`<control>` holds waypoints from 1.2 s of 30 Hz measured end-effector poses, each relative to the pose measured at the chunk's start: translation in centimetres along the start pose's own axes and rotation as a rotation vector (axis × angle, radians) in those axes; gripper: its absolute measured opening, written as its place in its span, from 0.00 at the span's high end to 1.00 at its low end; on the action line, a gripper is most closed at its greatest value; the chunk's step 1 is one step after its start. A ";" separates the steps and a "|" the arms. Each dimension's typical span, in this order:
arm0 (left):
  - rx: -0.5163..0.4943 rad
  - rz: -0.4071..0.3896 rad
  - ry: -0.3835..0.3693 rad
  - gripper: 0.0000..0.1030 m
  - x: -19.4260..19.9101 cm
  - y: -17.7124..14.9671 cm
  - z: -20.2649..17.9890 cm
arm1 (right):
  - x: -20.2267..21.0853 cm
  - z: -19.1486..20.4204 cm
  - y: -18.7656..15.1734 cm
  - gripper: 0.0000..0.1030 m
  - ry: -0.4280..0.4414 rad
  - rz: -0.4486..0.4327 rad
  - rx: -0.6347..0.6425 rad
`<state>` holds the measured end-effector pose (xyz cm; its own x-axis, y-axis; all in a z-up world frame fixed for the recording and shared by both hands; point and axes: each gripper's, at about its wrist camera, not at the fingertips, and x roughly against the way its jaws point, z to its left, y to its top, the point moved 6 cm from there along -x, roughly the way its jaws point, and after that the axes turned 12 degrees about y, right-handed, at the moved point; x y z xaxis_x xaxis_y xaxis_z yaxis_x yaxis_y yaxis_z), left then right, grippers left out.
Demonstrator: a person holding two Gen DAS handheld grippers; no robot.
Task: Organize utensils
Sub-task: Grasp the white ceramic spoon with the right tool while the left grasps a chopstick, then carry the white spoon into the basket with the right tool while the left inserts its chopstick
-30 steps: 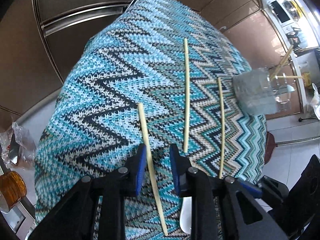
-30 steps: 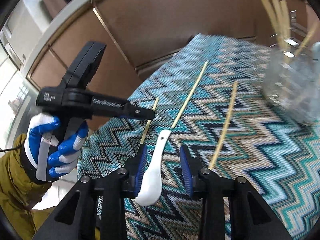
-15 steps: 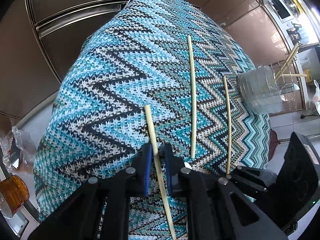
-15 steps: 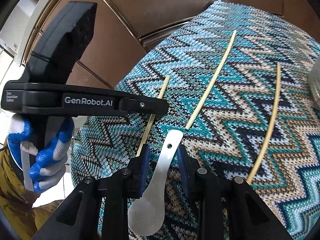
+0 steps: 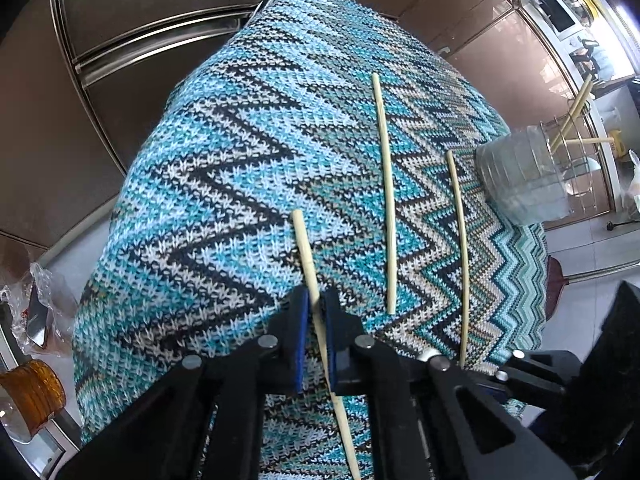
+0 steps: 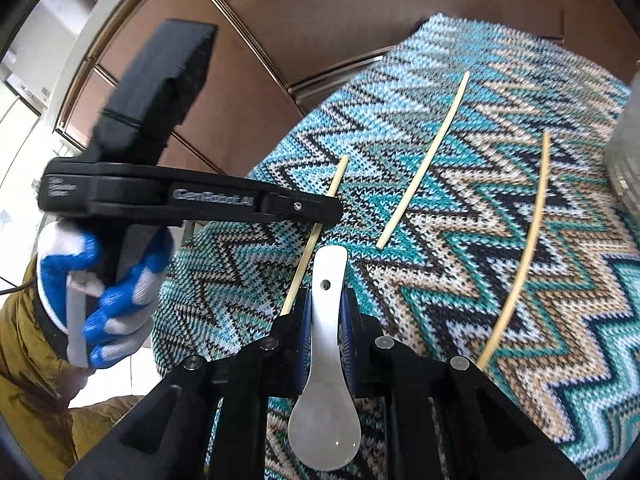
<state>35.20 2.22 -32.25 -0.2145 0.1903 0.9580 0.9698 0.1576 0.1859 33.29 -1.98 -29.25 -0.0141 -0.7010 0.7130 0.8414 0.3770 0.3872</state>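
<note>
Chopstick [image 5: 305,248] pinched in left gripper [image 5: 316,304] near mid-length: light, stiff, thin, may pivot. Right gripper [image 6: 325,312], jaws just closing, clamps white ceramic spoon [image 6: 326,360] by handle; glazed, slippery, fragile. Two more chopsticks ahead, right, on knitted cloth [image 5: 200,160].

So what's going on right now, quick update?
Left gripper shut on a chopstick. Right gripper closing on the white spoon. Nothing blocking.
</note>
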 end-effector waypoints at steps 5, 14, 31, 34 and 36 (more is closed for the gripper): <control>-0.021 -0.056 0.018 0.93 0.3 -0.4 -0.2 | 2.3 1.1 -1.6 0.86 -0.026 -0.060 0.033; -0.044 -0.197 -0.007 0.94 2.7 -1.3 -0.7 | 5.9 3.3 -3.9 0.86 -0.094 -0.189 0.080; -0.089 -0.363 -0.040 0.96 9.1 -4.2 -2.5 | 10.2 5.6 -8.0 0.87 -0.177 -0.358 0.082; -0.097 -0.385 -0.045 0.96 10.2 -4.6 -2.9 | 11.2 6.1 -8.4 0.90 -0.188 -0.384 0.083; -0.103 -0.400 -0.049 0.96 11.0 -4.8 -3.2 | 11.8 6.5 -8.6 0.95 -0.199 -0.397 0.086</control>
<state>28.52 0.44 -21.92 -0.5798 0.1800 0.7946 0.8147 0.1311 0.5648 22.36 -9.59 -20.41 -0.4374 -0.6745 0.5947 0.7022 0.1569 0.6945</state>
